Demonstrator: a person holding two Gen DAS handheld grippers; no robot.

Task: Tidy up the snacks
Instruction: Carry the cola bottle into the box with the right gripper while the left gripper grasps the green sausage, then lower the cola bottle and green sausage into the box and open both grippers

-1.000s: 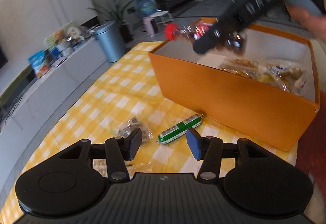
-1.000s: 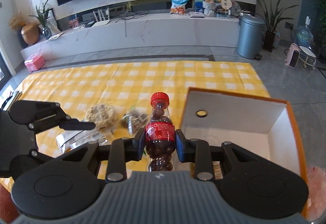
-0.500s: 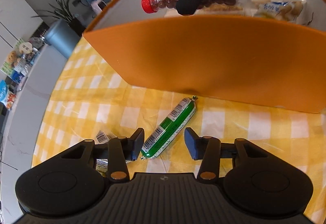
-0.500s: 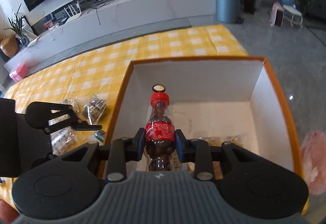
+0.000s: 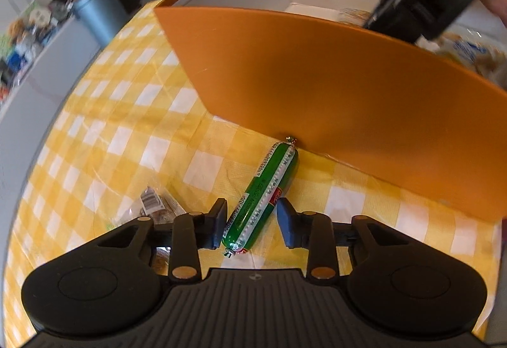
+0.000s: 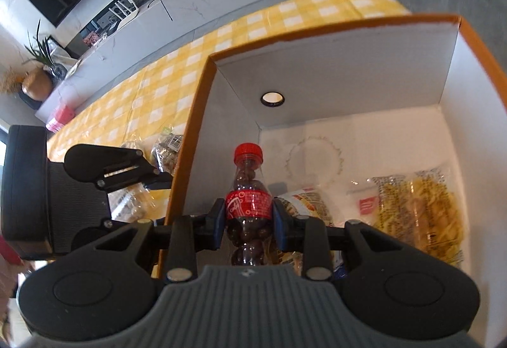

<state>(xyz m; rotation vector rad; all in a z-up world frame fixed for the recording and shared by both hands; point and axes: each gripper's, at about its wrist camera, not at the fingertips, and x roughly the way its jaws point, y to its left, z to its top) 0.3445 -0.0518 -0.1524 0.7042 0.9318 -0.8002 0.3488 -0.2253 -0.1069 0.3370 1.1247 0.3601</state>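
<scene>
Gingham-clothed table: left claw (image 5: 252,226) closing around sausage (image 5: 264,197); right claw (image 6: 248,222) grips bottle (image 6: 248,192).

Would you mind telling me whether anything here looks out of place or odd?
Nothing is spilled or damaged. The green sausage stick lies on the tablecloth with its far tip at the orange box, not inside with the other snacks.

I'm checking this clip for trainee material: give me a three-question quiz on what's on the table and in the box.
1. True or false: the green plastic-wrapped sausage stick lies inside the orange cardboard box.
2. What do the right tongs grip? A) a bag of noodles B) a small red-capped bottle of dark candies
3. Fill in: the left tongs are closing around the ____.

Key: 1 false, it lies on the yellow checked cloth; 2 B; 3 sausage stick.
</scene>
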